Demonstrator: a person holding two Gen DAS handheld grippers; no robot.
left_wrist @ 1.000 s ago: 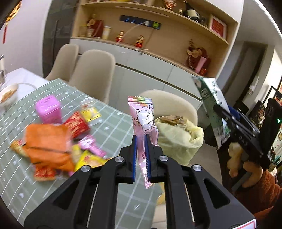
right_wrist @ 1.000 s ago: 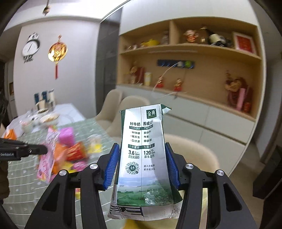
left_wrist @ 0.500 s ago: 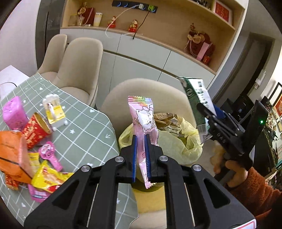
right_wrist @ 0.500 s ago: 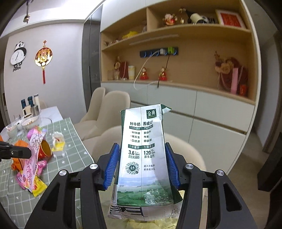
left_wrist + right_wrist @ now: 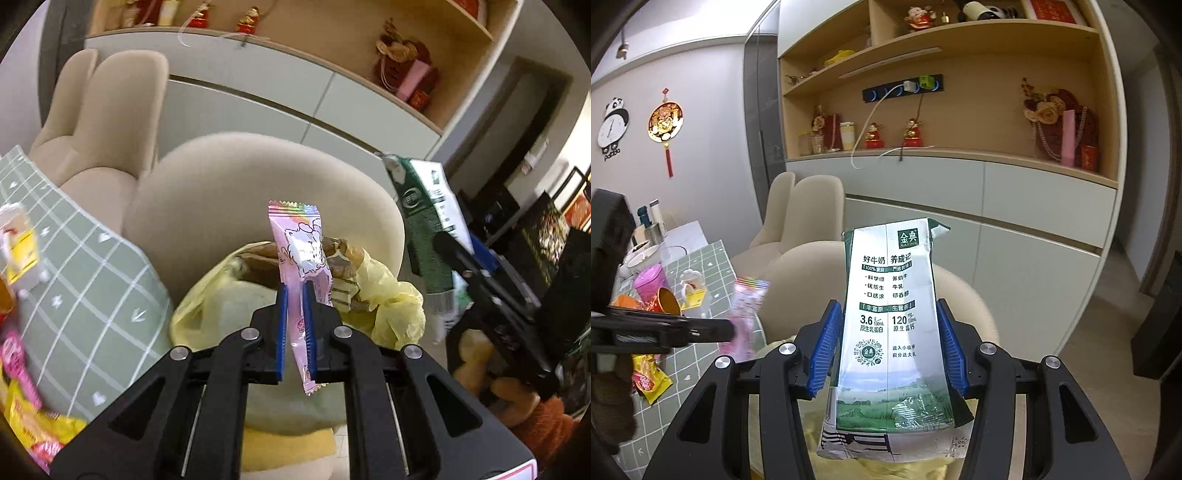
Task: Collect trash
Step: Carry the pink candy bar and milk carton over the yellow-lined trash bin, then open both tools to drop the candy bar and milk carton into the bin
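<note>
The left tongs (image 5: 294, 328) clamp a pink wrapper (image 5: 303, 258) upright above the yellow bag (image 5: 391, 306) (already stuffed); the right tongs (image 5: 888, 350) clamp a milk carton (image 5: 890, 314) at the wrapper's three o'clock.

Reading off the milk carton (image 5: 890, 325): logo "金典 SATINE" at top, then "好牛奶 养成记", "100%", "优质生 牛乳", a band "丰富原 · 生营养", big "3.6" and "120" per 100mL, a round QR mark below; over on the panda wall clock (image 5: 613, 127), "panda" spelled underneath
</note>
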